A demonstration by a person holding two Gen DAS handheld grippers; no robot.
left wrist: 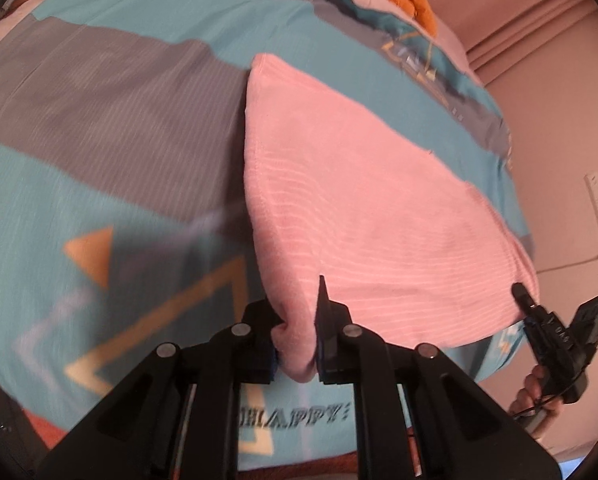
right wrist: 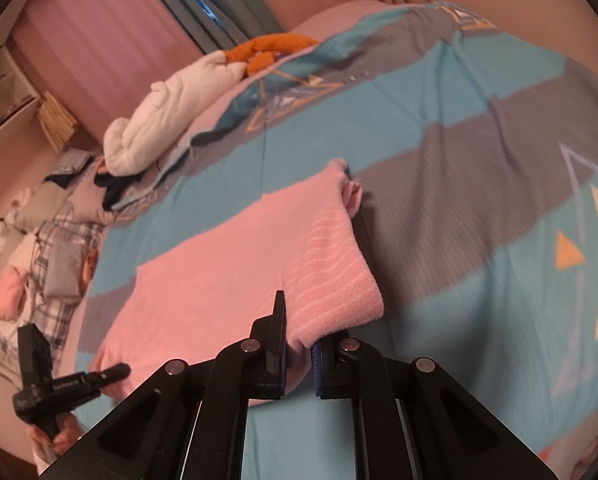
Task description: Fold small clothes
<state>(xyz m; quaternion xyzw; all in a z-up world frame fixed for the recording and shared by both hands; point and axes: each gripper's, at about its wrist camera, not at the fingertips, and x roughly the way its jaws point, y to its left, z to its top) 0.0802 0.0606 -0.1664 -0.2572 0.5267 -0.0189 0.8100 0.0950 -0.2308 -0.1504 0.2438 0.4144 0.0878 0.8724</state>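
A pink ribbed garment (left wrist: pixel 363 208) lies spread on a teal and grey bed cover (left wrist: pixel 111 112). My left gripper (left wrist: pixel 295 344) is shut on a bunched near corner of the pink garment. In the right wrist view, my right gripper (right wrist: pixel 299 360) is shut on another near corner of the pink garment (right wrist: pixel 227 264), whose right part is folded over. The right gripper also shows in the left wrist view (left wrist: pixel 519 292) at the cloth's far right edge. The left gripper shows in the right wrist view (right wrist: pixel 119 370) at the lower left.
A white garment (right wrist: pixel 159 116) and an orange one (right wrist: pixel 267 50) lie at the head of the bed cover (right wrist: pixel 479 160). A pile of plaid and grey clothes (right wrist: pixel 47 256) lies at the left. A pink wall (left wrist: pixel 547 80) runs beside the bed.
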